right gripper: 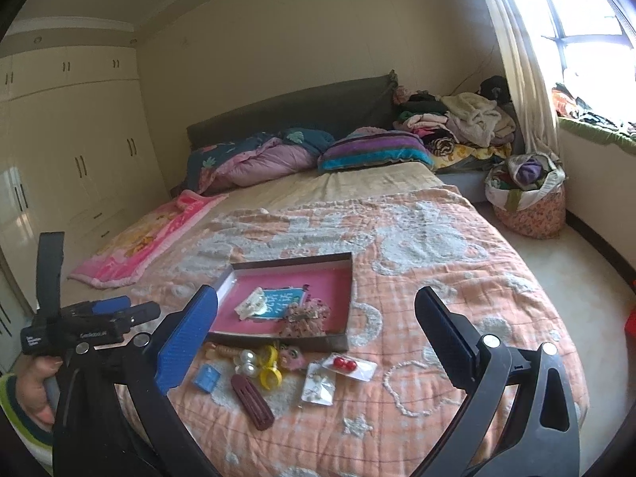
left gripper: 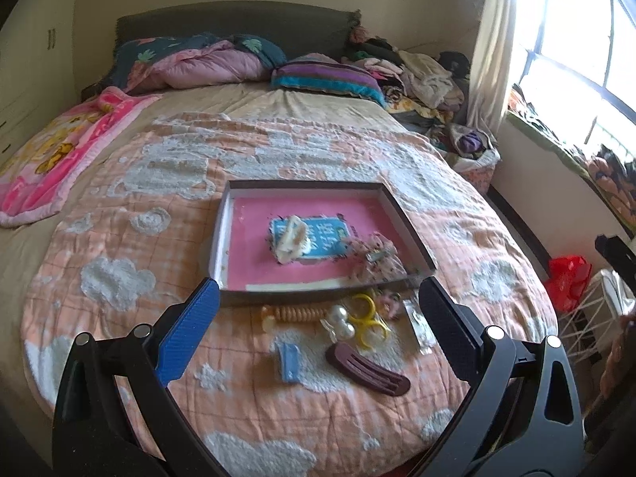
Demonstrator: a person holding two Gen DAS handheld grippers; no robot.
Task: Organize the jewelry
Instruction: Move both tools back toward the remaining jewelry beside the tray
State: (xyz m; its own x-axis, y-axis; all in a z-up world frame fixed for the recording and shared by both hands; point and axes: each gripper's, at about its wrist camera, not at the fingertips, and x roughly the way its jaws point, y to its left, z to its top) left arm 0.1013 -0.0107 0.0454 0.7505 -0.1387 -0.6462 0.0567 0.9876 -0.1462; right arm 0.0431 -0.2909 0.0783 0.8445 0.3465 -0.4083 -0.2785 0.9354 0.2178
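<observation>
- Currently, in the left wrist view, we hold the left gripper (left gripper: pixel 318 318) above the bedspread (left gripper: pixel 119 238) with its jaws spread wide and nothing between them
- We see the shallow box (left gripper: pixel 409 234) with a pink floor lying on the bedspread, beyond the fingertips
- We find a cream hair claw (left gripper: pixel 292 240) inside the box, resting on a blue card (left gripper: pixel 324 238); a floral fabric piece (left gripper: pixel 373 258) lies in the near right corner of the box
- We see loose items on the bedspread just in front of the box: a beaded wooden piece (left gripper: pixel 288 314), a pearl clip (left gripper: pixel 344 324), yellow rings (left gripper: pixel 367 318), a blue clip (left gripper: pixel 288 361) and a dark red hair clip (left gripper: pixel 367 371)
- We note a clear packet (left gripper: pixel 421 328) beside the right finger
- In the right wrist view, we hold the right gripper (right gripper: pixel 316 338) with its jaws likewise wide apart and holding nothing
- We see the left gripper (right gripper: pixel 91 318) at the left edge, gripped by a hand (right gripper: pixel 33 385); its jaw gap cannot be judged from this angle
- We see the box (right gripper: pixel 349 290) ahead, with the same loose items in a row along its near wall
- We find a packet with red beads (right gripper: pixel 349 365) and a second clear packet (right gripper: pixel 318 387) on the bedspread, between the fingers and nearer than the box
- We see the dark red hair clip (right gripper: pixel 252 401) nearest the camera, lying diagonally
</observation>
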